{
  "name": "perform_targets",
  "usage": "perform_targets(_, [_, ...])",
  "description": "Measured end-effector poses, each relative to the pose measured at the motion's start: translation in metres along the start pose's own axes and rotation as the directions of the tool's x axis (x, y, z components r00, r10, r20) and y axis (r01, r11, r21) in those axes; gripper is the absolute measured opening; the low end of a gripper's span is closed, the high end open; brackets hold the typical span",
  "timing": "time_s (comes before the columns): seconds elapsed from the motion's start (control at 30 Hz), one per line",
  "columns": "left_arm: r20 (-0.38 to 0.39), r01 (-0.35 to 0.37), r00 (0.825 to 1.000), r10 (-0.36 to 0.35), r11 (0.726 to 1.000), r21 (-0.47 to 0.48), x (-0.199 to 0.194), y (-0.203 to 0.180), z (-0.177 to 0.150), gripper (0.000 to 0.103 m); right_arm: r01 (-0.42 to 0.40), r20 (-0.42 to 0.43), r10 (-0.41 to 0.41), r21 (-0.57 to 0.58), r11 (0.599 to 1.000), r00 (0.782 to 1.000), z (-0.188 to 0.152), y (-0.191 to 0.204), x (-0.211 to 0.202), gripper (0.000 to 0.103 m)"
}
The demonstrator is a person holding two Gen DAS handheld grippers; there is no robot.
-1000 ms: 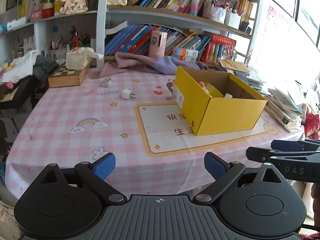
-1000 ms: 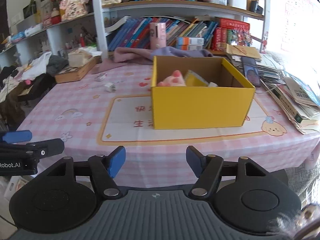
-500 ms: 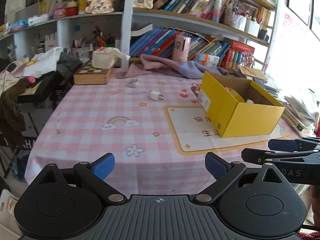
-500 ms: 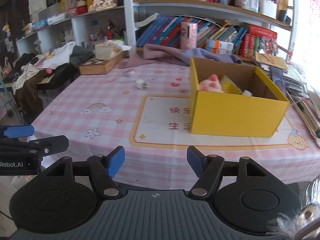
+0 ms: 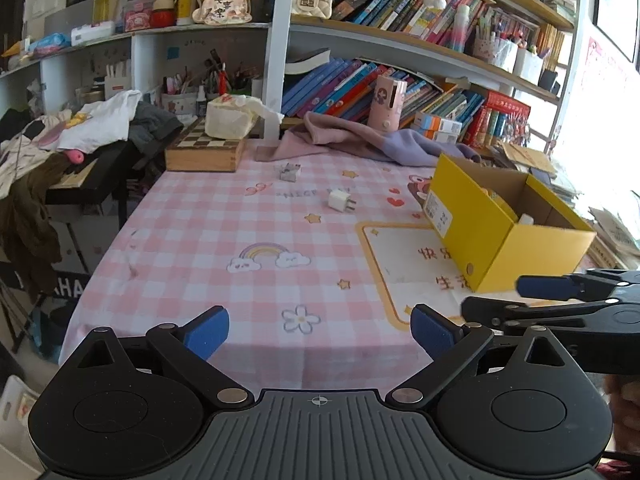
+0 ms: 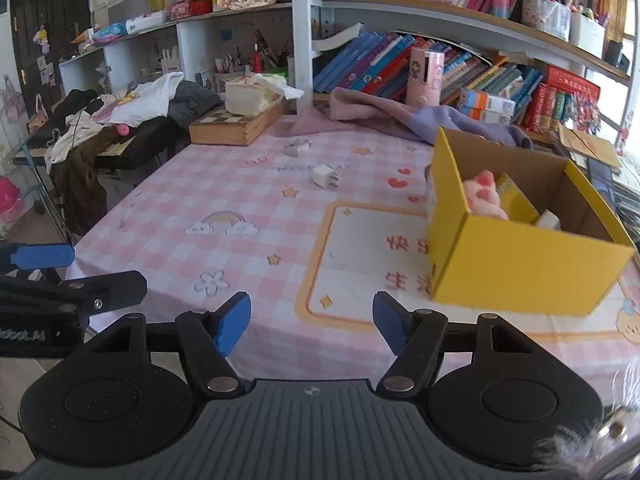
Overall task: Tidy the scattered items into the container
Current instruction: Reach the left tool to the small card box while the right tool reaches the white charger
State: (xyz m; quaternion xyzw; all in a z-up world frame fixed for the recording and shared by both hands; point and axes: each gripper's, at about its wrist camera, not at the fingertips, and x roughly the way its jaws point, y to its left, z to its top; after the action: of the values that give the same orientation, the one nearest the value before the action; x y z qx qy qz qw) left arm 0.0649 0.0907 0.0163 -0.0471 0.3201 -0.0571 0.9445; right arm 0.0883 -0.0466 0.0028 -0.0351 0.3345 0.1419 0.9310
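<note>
An open yellow cardboard box (image 5: 500, 240) (image 6: 520, 272) stands on the right of the pink checked tablecloth, with a pink plush toy (image 6: 484, 196) and other items inside. A white plug adapter (image 5: 341, 202) (image 6: 325, 176) lies loose mid-table. A small grey item (image 5: 289, 172) (image 6: 297, 147) lies farther back. My left gripper (image 5: 320, 332) hovers open and empty over the table's near edge. My right gripper (image 6: 312, 320) is beside it, also empty, with its jaws closing slightly. Both are well short of the loose items.
A wooden chessboard box (image 5: 204, 152) with a tissue pack on top sits at the back left. A purple cloth (image 5: 360, 144) and a pink cylinder (image 5: 386, 98) lie at the back by the bookshelf. Clothes are piled on a stand at the left (image 5: 100, 128).
Both grippers have moved left along the table's near edge. The yellow box has slid toward the right of each view, and the plug adapter and grey item now sit nearer the middle.
</note>
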Motion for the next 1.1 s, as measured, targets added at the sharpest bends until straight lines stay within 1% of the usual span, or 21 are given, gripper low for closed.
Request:
perform_targets(0.13, [0.023,-0.029,0.999,0.029,1.0,0.001,0.013,0.007,0.011,0.099,-0.006,0.006,0.006,-0.028,1.0,1.0,0.012,0.003,0.02,0.065])
perform_targets(0.23, [0.009,-0.033,0.999,0.033,0.999,0.002,0.029,0.011,0.019,0.099,-0.01,0.0,0.01,-0.04,0.999,1.0,0.022,0.002,0.036,0.065])
perform_targets(0.33, [-0.009,-0.054,0.998,0.054,0.998,0.02,0.05,0.013,0.032,0.099,-0.009,-0.009,0.009,-0.052,0.999,1.0,0.032,0.001,0.054,0.065])
perform_targets(0.43, [-0.021,-0.047,0.999,0.047,0.999,0.021,0.069,0.018,0.043,0.099,-0.019,-0.03,0.017,-0.05,0.999,0.999,0.043,-0.001,0.075,0.065])
perform_targets(0.57, [-0.049,-0.038,0.998,0.039,0.999,0.025,0.096,0.025,0.061,0.099,-0.026,-0.038,0.024,-0.053,0.998,0.999,0.061,-0.004,0.1,0.064])
perform_targets(0.67, [-0.054,-0.029,0.998,0.031,0.999,0.03,0.115,0.029,0.077,0.099,-0.032,-0.048,0.03,-0.045,0.998,0.998,0.076,-0.01,0.118,0.064])
perform_targets(0.83, [-0.071,-0.025,0.997,0.027,0.999,0.03,0.142,0.034,0.104,0.099,-0.038,-0.076,0.035,-0.04,0.998,0.996,0.1,-0.019,0.152,0.061])
perform_targets(0.97, [-0.063,-0.047,0.997,0.05,0.998,0.047,0.164,0.036,0.12,0.099,-0.036,-0.088,0.032,-0.051,0.998,0.996,0.118,-0.024,0.178,0.061])
perform_targets(1.1, [-0.095,-0.07,0.993,0.075,0.996,0.049,0.194,0.042,0.133,0.099,-0.026,-0.126,0.022,-0.031,0.999,0.992,0.131,-0.029,0.209,0.062])
